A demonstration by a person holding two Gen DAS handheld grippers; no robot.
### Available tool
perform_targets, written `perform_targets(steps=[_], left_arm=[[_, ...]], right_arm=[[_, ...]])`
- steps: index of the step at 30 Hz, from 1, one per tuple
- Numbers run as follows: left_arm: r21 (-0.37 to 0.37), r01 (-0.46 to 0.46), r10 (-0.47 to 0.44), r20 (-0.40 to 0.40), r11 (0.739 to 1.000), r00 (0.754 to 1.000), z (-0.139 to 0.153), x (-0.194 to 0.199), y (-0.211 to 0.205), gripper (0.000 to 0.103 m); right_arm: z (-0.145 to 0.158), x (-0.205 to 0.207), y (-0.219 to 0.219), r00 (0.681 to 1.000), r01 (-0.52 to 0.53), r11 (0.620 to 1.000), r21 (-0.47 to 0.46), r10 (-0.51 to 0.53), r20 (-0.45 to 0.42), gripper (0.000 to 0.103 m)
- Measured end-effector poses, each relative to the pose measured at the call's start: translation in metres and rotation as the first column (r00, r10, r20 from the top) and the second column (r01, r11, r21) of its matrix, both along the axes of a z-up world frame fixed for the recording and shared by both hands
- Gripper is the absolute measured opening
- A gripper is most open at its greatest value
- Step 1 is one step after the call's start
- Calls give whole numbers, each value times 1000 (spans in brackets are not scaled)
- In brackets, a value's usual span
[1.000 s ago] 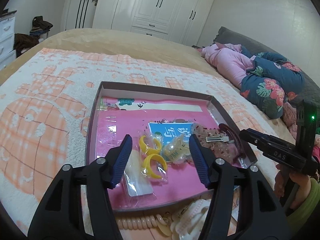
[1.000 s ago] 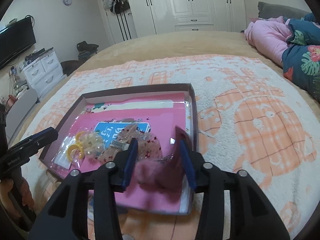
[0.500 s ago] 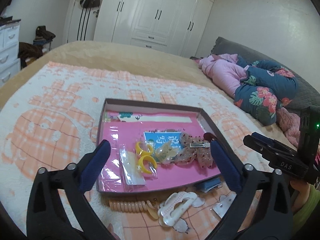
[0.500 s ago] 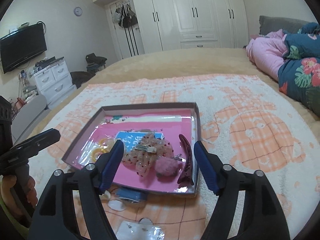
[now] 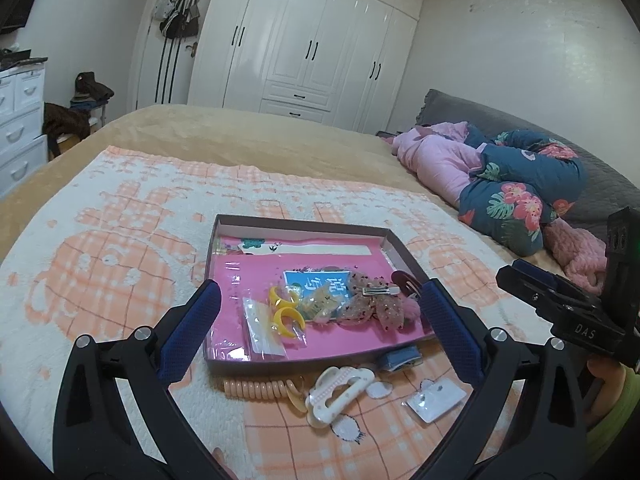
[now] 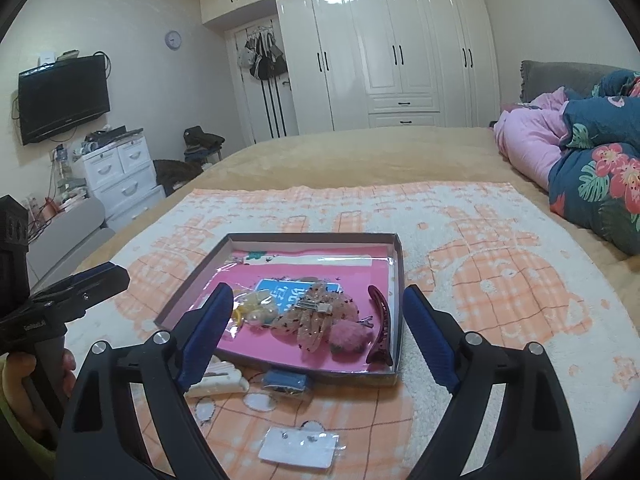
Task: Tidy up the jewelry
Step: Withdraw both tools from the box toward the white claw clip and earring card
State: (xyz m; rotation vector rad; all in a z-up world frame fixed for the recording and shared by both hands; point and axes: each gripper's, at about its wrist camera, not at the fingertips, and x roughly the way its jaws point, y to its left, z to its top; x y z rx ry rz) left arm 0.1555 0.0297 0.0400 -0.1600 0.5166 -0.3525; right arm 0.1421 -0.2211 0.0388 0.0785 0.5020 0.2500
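Note:
A shallow brown box (image 5: 224, 224) with a pink lining lies on the bed. It holds bagged yellow rings (image 5: 286, 314), a sequined bow clip (image 5: 372, 304), a pink pompom (image 6: 348, 338) and a dark red clip (image 6: 380, 330). In front of the box lie a peach coil tie (image 5: 256, 388), a white cloud clip (image 5: 338, 390), a small blue piece (image 6: 286, 382) and a bagged earring card (image 6: 298, 448). My left gripper (image 5: 320, 289) hangs open above the box's near edge, holding nothing. My right gripper (image 6: 318, 293) is still opening, with nothing gripped between its jaws.
An orange-and-white blanket (image 5: 120, 248) covers the bed under the box. Pink and floral bedding (image 5: 500, 184) is heaped at the right. White drawers (image 6: 116, 172) and a wall television (image 6: 64, 96) stand at the left, white wardrobes (image 6: 392, 56) at the back.
Both grippers opened and drew back and upward from the box. The left let go of the yellow ring bag, the right of the pink pompom; both now lie in the box.

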Motion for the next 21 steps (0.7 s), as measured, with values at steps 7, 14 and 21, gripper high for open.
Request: perform_targets(steps=[7,14,21], left_arm=[[4,1,-1,36,1000,999,6,-21,-1,92],[49,-25,23,48,998,999,2,-39,-2,92],[61,-25,23,40,998,999,-8,-53,2,92]], right_arm=[[3,-17,3,1000,-15,1000,-2,15,10,84],[1,-37,7,999,-28,999,-20,28,15,84],[-12,-52,10,999,-38,999,-28,38,-13,84]])
